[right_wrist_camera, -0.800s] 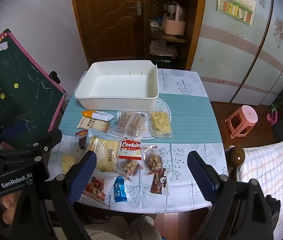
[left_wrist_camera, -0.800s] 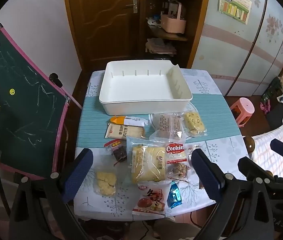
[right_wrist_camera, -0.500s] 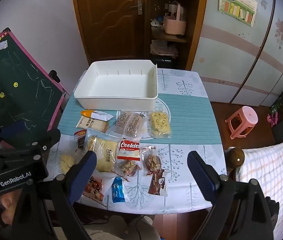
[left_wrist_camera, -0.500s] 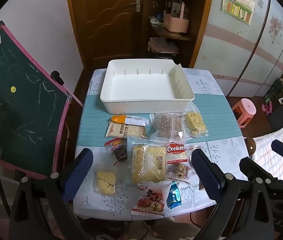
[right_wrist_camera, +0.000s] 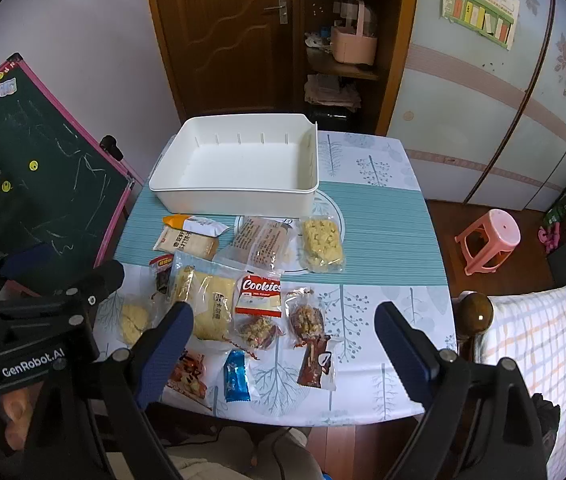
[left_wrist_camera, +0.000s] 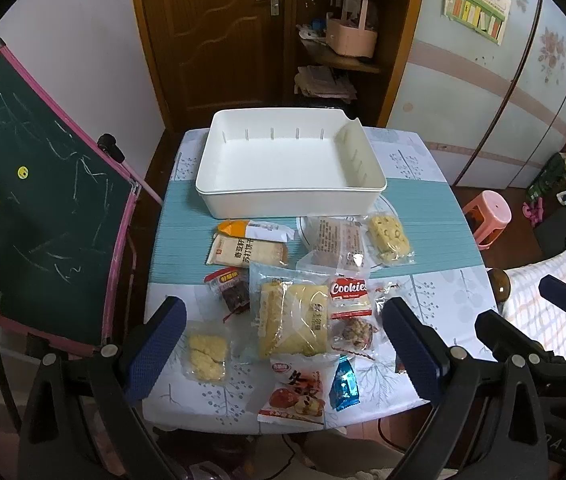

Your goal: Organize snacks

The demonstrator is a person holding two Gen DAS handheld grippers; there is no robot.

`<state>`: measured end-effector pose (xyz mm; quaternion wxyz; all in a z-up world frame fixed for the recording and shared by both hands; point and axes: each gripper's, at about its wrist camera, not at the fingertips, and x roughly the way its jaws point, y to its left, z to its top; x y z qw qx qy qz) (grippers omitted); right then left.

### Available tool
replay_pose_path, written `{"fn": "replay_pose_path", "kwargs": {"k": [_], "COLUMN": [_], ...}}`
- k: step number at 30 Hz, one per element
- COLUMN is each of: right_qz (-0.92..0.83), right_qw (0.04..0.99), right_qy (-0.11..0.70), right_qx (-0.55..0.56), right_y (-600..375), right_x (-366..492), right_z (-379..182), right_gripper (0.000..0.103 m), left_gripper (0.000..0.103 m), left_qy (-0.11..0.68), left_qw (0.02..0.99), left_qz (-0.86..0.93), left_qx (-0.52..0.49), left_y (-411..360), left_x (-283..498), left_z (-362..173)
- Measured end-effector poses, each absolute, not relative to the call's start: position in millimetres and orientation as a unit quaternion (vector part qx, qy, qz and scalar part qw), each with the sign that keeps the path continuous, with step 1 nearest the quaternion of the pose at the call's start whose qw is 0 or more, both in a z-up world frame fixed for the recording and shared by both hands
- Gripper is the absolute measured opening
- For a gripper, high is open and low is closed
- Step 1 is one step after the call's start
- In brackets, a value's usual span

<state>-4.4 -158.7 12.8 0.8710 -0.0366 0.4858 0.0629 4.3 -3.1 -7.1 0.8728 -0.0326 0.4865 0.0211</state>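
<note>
An empty white bin (left_wrist_camera: 289,164) (right_wrist_camera: 239,168) stands at the far side of the table. Several wrapped snacks lie in front of it: a large yellow cake pack (left_wrist_camera: 293,318) (right_wrist_camera: 207,304), a red Cookies pack (left_wrist_camera: 349,296) (right_wrist_camera: 261,294), a small blue packet (left_wrist_camera: 345,378) (right_wrist_camera: 237,376), a cracker pack (left_wrist_camera: 249,254). My left gripper (left_wrist_camera: 283,352) hovers open above the near snacks, nothing between its fingers. My right gripper (right_wrist_camera: 283,352) hangs open above the near table edge, also holding nothing. The left gripper's body (right_wrist_camera: 35,332) shows at the left in the right wrist view.
A green chalkboard with a pink frame (left_wrist_camera: 35,200) leans close to the table's left side. A pink stool (right_wrist_camera: 487,240) stands on the floor to the right, beside a bed with a checked cover (right_wrist_camera: 543,340). Behind the table are a wooden door and shelves (left_wrist_camera: 335,40).
Both grippers have drawn slightly back and up from the table, so the bin and snacks look a little smaller. Nothing on the table has moved. Both stay open.
</note>
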Motion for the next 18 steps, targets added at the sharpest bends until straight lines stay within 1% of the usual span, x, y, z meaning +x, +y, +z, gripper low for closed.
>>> {"fn": "replay_pose_path", "kwargs": {"k": [18], "right_qz": [0.066], "right_qw": [0.870], "right_qy": [0.488], "right_qx": [-0.037], "right_y": [-158.1], "right_x": [-3.4], "right_z": [12.4], "right_gripper": [0.093], "left_gripper": [0.098], "left_qy": [0.487], "left_qw": [0.873], "left_qz": [0.021], "left_qx": [-0.033], "left_y": [-2.4], "left_x": [6.2], "left_z": [-5.8]}}
